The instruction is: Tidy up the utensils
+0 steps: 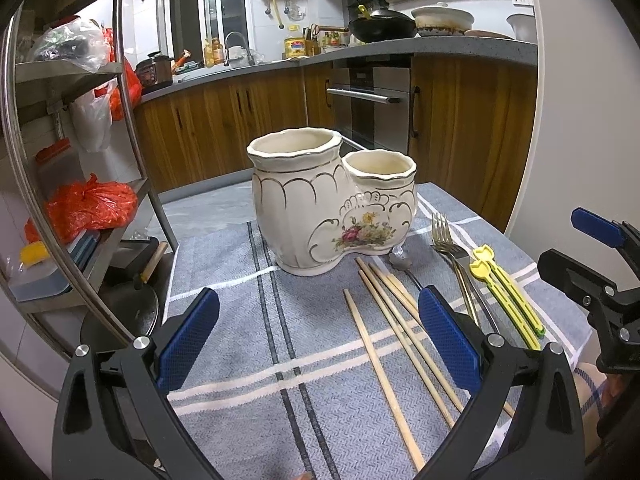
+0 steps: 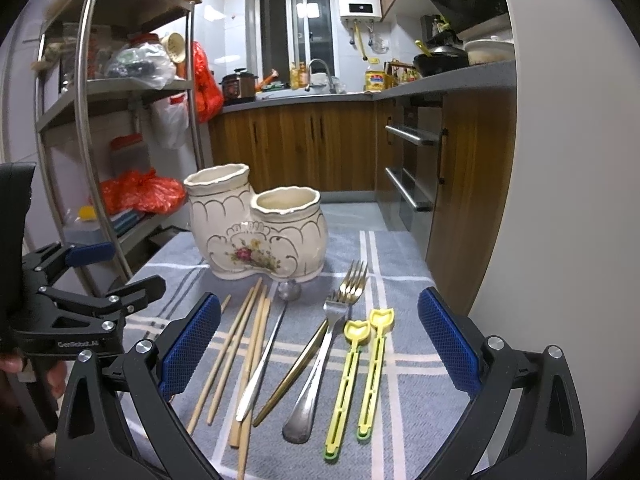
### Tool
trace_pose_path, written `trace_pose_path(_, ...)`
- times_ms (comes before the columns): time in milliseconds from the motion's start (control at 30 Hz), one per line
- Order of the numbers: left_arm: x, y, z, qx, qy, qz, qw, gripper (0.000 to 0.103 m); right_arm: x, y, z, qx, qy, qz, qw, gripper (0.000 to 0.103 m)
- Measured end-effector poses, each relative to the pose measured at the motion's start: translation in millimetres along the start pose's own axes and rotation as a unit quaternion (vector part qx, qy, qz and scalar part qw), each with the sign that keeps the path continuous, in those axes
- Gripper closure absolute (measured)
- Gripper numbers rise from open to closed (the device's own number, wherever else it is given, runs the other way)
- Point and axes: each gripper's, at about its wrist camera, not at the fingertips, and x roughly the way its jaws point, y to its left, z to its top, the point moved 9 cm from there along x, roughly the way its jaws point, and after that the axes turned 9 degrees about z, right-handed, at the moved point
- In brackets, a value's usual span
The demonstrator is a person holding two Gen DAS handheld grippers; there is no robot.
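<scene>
One legible mark: "GenRobot.AI" on left claw (image 2: 116, 276), open.

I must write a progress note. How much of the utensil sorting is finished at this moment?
Nothing is done: both cups of the ceramic holder look empty. Nothing is in hand; the left gripper and right gripper are open. Chopsticks, spoon, forks and yellow utensils lie on the cloth.

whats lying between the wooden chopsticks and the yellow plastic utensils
In the right wrist view: a silver spoon, a gold fork and a silver fork lie between the chopsticks and yellow utensils.
</scene>
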Motion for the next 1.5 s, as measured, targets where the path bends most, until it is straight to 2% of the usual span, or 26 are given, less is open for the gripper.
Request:
trace_pose_path(1133, 3, -5, -3, 0.007, 0.001, -0.004, 1.0000, 0.005, 3, -7, -7, 0.006, 0.001, 0.000, 1.000, 0.005)
trace_pose_path(1333, 5, -1, 0, 0.000, -0.011, -0.005, 0.9999, 0.005, 4, -12, -12, 0.008, 0.012, 0.002, 1.000, 0.005)
trace_pose_path(1433, 12, 2, -1, 0.019, -0.001, -0.006, 0.9998, 0.005, 6, -20, -14, 0.006, 0.024, -0.011, 1.000, 0.005)
trace_pose_path(1500, 18, 4, -4, 0.014, 0.012, -0.016, 0.9997, 0.005, 8, -29, -16, 0.007, 0.033, -0.026, 0.999, 0.005)
